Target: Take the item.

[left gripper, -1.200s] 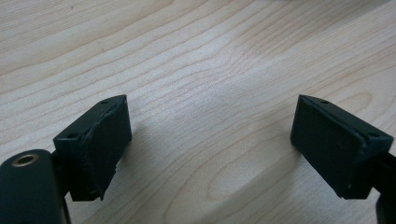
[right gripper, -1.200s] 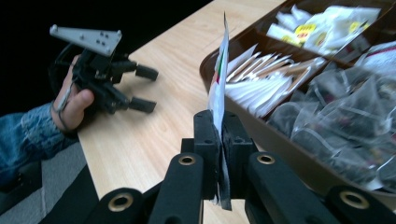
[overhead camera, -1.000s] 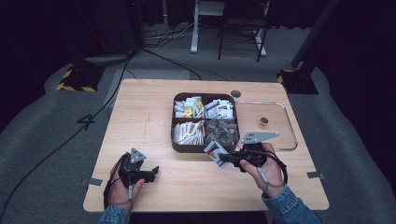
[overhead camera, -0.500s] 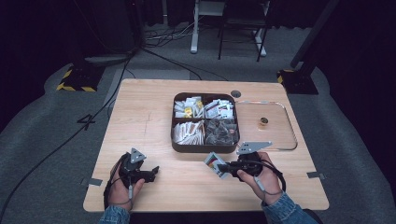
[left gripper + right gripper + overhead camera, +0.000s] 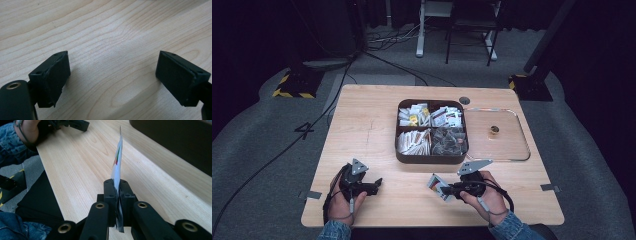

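From the high view, we hold the right claw (image 5: 443, 189) low over the surface (image 5: 372, 130), pinching a sachet (image 5: 438, 183) in front of the divided tray (image 5: 432, 158), likely to set it down. Our left claw (image 5: 374, 184) waits apart. In the left gripper view, its jaws stand spread over bare wood. In the right gripper view, the jaws press together on the sachet's (image 5: 117, 162) lower edge, keeping it upright.
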Demonstrator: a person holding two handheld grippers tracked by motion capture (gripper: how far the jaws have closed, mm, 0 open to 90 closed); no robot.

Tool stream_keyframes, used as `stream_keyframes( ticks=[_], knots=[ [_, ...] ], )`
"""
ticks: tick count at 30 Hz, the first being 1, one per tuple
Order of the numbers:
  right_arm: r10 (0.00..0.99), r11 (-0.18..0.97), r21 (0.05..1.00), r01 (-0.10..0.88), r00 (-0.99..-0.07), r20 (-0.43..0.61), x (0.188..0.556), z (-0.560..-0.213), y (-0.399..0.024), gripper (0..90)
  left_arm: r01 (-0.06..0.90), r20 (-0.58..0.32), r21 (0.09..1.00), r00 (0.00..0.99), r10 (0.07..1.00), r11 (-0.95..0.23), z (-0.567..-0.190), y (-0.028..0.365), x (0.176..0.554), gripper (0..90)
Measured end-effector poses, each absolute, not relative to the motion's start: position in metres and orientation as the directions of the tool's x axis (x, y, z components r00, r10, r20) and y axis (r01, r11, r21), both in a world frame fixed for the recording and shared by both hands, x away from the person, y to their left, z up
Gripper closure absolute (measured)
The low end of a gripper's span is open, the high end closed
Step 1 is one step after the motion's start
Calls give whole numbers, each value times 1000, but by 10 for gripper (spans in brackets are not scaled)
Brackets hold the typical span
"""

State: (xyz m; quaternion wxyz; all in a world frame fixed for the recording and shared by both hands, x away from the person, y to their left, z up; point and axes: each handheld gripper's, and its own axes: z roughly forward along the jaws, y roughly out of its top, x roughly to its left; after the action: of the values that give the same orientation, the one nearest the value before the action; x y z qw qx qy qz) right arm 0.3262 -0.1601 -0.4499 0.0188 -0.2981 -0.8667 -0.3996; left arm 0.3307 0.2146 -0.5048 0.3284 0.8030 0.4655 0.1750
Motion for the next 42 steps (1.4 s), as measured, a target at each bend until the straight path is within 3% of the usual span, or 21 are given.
stream_keyframes(
  ticks=[17, 19, 24, 28, 33, 42],
  knots=[
    [491, 567, 640, 518, -837, 242, 322, -461, -150, 857, 633, -25, 690, 505, 863, -351, -505, 215, 331, 128],
    [488, 571, 640, 514, -840, 239, 322, -462, -149, 812, 634, -26, 690, 505, 863, -350, -505, 215, 331, 128],
    [486, 568, 663, 488, -849, 209, 324, -465, -148, 576, 633, -25, 690, 505, 863, -351, -505, 215, 331, 128],
    [487, 574, 676, 462, -856, 172, 326, -467, -148, 470, 633, -25, 690, 505, 863, -351, -505, 215, 331, 128],
    [518, 580, 695, 426, -851, 90, 330, -468, -152, 422, 633, -25, 691, 505, 862, -351, -505, 215, 331, 128],
    [527, 539, 737, 408, -846, 83, 331, -460, -156, 408, 633, -25, 690, 505, 863, -351, -505, 215, 331, 128]
  ],
)
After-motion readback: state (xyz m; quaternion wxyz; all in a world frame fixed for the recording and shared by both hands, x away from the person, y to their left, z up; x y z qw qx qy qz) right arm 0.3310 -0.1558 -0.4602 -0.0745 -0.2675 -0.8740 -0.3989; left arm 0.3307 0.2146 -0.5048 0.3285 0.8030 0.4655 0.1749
